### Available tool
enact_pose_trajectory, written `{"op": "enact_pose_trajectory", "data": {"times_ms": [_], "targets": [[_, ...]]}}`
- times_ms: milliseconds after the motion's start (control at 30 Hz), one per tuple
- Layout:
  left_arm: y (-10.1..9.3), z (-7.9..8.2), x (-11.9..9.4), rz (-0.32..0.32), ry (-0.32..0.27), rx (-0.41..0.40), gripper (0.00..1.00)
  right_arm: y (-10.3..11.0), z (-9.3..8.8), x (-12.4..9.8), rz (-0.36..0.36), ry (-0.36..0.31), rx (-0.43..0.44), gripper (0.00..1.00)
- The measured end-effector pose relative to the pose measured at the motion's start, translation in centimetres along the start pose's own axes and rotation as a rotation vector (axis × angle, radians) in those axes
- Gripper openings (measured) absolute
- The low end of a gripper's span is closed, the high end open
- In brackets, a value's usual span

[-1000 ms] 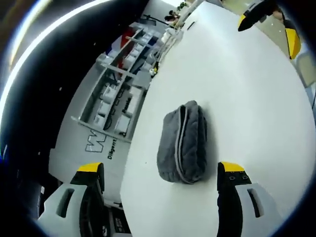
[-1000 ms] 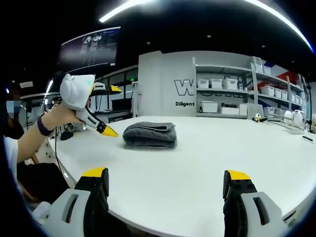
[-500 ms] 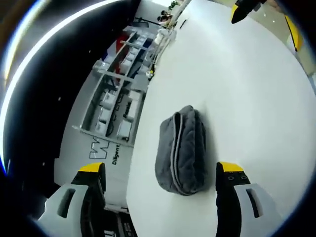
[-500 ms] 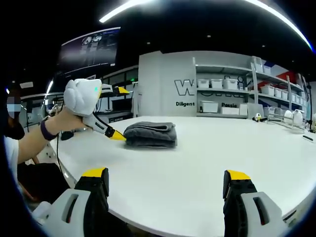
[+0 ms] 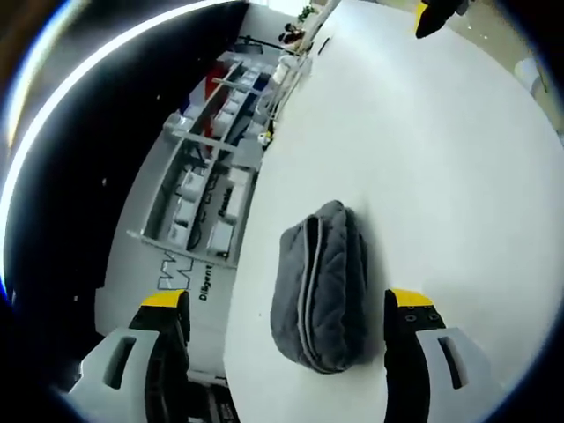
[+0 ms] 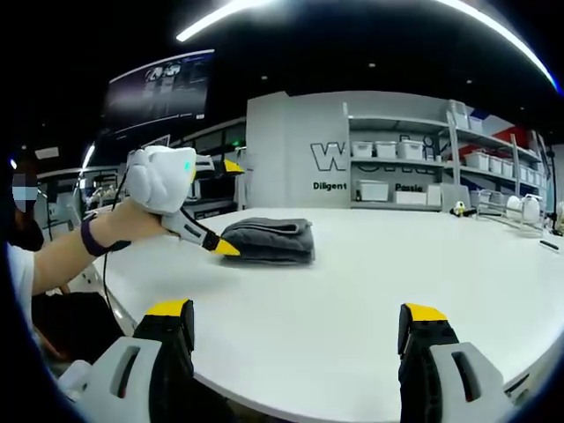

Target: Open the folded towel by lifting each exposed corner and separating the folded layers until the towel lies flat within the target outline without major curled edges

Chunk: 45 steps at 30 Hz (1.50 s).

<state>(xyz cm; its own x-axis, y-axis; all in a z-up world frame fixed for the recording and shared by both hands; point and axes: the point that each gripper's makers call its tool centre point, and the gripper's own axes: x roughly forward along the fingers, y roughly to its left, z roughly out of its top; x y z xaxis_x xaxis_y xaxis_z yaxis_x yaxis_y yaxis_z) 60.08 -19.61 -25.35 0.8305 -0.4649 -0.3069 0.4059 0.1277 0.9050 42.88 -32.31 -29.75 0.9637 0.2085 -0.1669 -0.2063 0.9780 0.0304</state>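
A grey towel point(image 6: 269, 240), folded into a thick bundle, lies on the white table point(image 6: 352, 291). In the left gripper view the towel point(image 5: 322, 286) shows its stacked fold edges, with its near end low between my jaws. My left gripper point(image 5: 286, 301) is open, its right fingertip point(image 5: 410, 300) close beside the towel. From the right gripper view, the left gripper point(image 6: 229, 207) is at the towel's left end, lower tip beside the towel's front left corner. My right gripper point(image 6: 298, 310) stands open over the table's near edge, well short of the towel, and appears far off point(image 5: 432, 13).
A person's hand point(image 6: 115, 225) holds the left gripper. Shelves with white bins point(image 6: 397, 167) line the wall behind the table, also visible as shelves point(image 5: 211, 176). Small items point(image 6: 458, 210) sit on the table's far right. The table edge point(image 5: 242, 264) runs close beside the towel.
The left gripper has moved closer to the towel, its lower tip now at the towel's left end. The towel and the right gripper have stayed put.
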Motion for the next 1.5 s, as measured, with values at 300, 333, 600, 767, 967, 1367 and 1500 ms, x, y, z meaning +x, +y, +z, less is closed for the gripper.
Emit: {"op": "enact_pose_trajectory", "data": {"times_ms": [300,333,600,767,967,1367,1500], "targets": [[-0.5,0.9,1.4,-0.048,-0.048,-0.152,0.86,0.0,-0.1,0.0,0.002,0.001,0.001,0.98],[-0.5,1.1,1.5,-0.054,-0.057,-0.174,0.86,-0.1,-0.1,0.0,0.002,0.002,0.002,0.98],[-1.3,1.6,2.5,-0.139,-0.106,-0.403,0.85,-0.6,-0.2,-0.1,-0.008,0.001,0.010,0.98],[-2.0,1.7,3.2,-0.186,-0.124,-0.472,0.84,-0.6,-0.2,-0.1,-0.004,0.000,0.010,0.98],[-1.8,2.0,3.7,-0.190,-0.154,-0.557,0.83,-0.7,-0.3,0.0,-0.006,0.003,0.013,0.98],[-0.7,2.3,5.5,-0.141,-0.199,-0.678,0.78,-0.6,-0.2,0.0,-0.008,0.002,0.008,0.98],[-0.9,2.1,6.1,-0.134,-0.194,-0.682,0.76,-0.6,-0.2,-0.1,-0.012,0.000,0.009,0.98]]}}
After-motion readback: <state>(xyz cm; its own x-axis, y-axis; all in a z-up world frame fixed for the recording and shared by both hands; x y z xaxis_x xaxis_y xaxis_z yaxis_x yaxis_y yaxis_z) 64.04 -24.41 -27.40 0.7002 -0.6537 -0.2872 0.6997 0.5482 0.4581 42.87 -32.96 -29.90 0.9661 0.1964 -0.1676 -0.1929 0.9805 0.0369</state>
